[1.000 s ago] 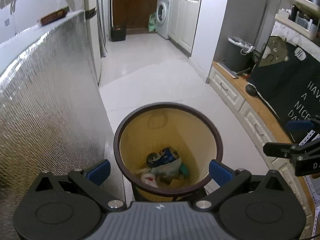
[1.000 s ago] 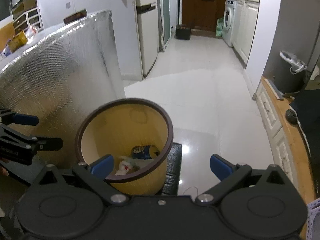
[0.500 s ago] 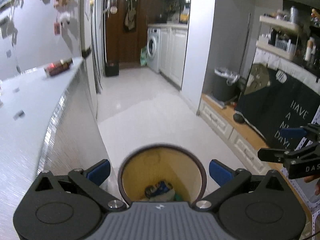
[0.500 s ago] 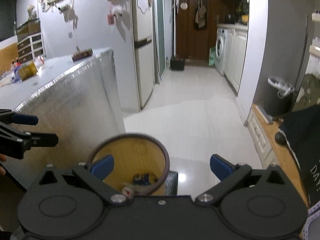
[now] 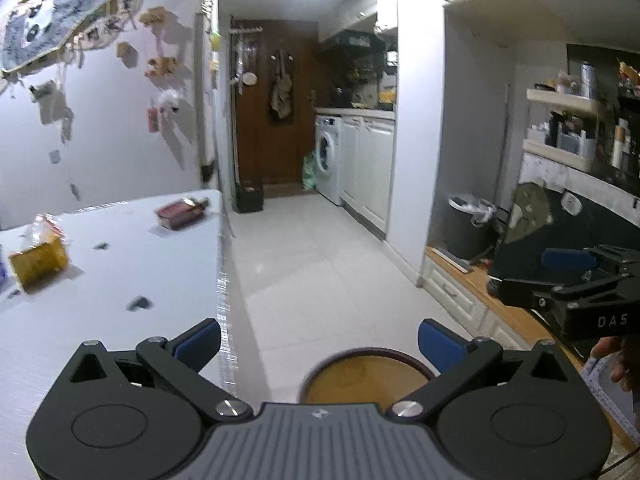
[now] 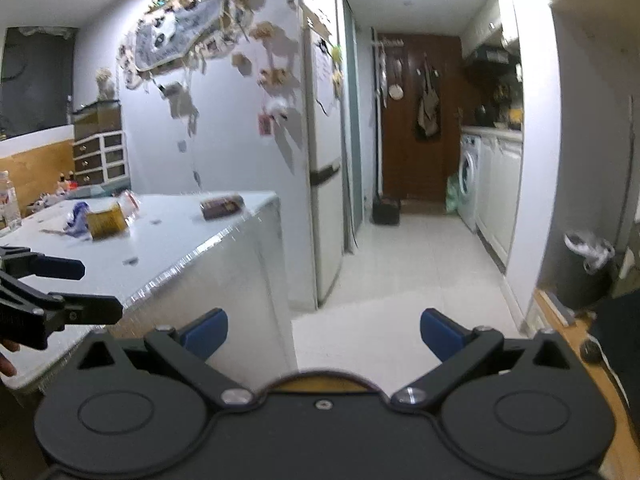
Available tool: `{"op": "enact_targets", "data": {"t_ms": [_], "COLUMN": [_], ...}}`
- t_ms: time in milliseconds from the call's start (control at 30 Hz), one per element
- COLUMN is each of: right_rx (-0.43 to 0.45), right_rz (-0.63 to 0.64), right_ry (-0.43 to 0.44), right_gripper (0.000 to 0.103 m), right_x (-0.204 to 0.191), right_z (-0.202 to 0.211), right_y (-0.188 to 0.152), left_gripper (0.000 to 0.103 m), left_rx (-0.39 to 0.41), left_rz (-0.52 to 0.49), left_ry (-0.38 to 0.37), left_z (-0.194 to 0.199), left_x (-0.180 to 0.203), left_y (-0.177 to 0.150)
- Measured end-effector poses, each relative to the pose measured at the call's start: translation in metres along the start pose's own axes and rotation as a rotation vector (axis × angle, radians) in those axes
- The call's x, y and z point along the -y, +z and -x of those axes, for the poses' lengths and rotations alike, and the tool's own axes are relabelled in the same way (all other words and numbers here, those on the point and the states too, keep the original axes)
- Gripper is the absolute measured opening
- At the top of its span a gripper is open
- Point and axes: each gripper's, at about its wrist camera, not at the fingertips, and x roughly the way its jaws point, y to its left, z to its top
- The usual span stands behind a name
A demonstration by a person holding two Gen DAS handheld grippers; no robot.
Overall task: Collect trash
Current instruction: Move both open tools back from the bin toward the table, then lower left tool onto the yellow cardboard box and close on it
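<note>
While both cameras look level down the hallway, the left tongs [image 5: 319,340] stand wide apart with nothing between their blue pads, and the right tongs [image 6: 323,332] are spread just as wide and likewise empty. Only the far rim of the trash bin [image 5: 366,374] shows under the left tongs, a dark ring around a yellow inner wall; its contents are hidden by the tool body. From the right wrist the bin is no more than a yellow sliver at the tool's front edge.

To the left stands the bench [image 5: 120,280], white on top with a silvery foil side. On it lie a yellow packet [image 5: 38,260] near the left edge and a dark red packet [image 5: 180,212] toward the far corner, well apart from each other. Small dark scraps [image 5: 138,303] dot the top between them; motion blur makes them hard to name, possibly bits of paper. A blue-and-white crumpled piece [image 6: 76,216] lies just beside the yellow packet in the right wrist view. A black lined bin [image 5: 468,226] stands in the alcove on the right.
</note>
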Motion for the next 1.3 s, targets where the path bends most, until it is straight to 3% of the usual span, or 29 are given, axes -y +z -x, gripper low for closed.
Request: {"op": "enact_targets", "data": {"t_ms": [233,500,667,833,1067,1167,1300], "right_rx": [0.036,0.059,0.069,0.076,0.071,0.064,0.053], "right_rz": [0.003,0.038,0.095,0.109,0.057,0.059,0.089], "right_ry": [0.065,0.156,0.185,0.195,0.229,0.245,0.244], "right_gripper": [0.103,0.103,0.103,0.103,0.103,0.103,0.103], "right_x": [-0.038,-0.083,-0.112,-0.134,-0.145,-0.149,-0.156], "right_z": [-0.025,-0.061,-0.085,-0.112,-0.145,-0.159,-0.178], "right_y": [0.019,0.038,0.054,0.072,0.095,0.097,0.098], "left_gripper": [0.103,0.103,0.103,0.103,0.103,0.102,0.102], "left_rx": [0.032,0.044,0.102,0.128,0.174,0.194,0.231], "left_rz": [-0.001,0.089,0.305,0.544,0.902,0.981,1.014], "left_ry": [0.088,0.197,0.250,0.237,0.240,0.288,0.365], "left_z": [0.014,0.007,-0.011,-0.047,-0.095,-0.110,-0.117], "left_x": [-0.054,-0.131,-0.184,-0.236,-0.302,-0.318,-0.333], "left_y": [0.011,0.035,0.055,0.064,0.046,0.037,0.030]}}
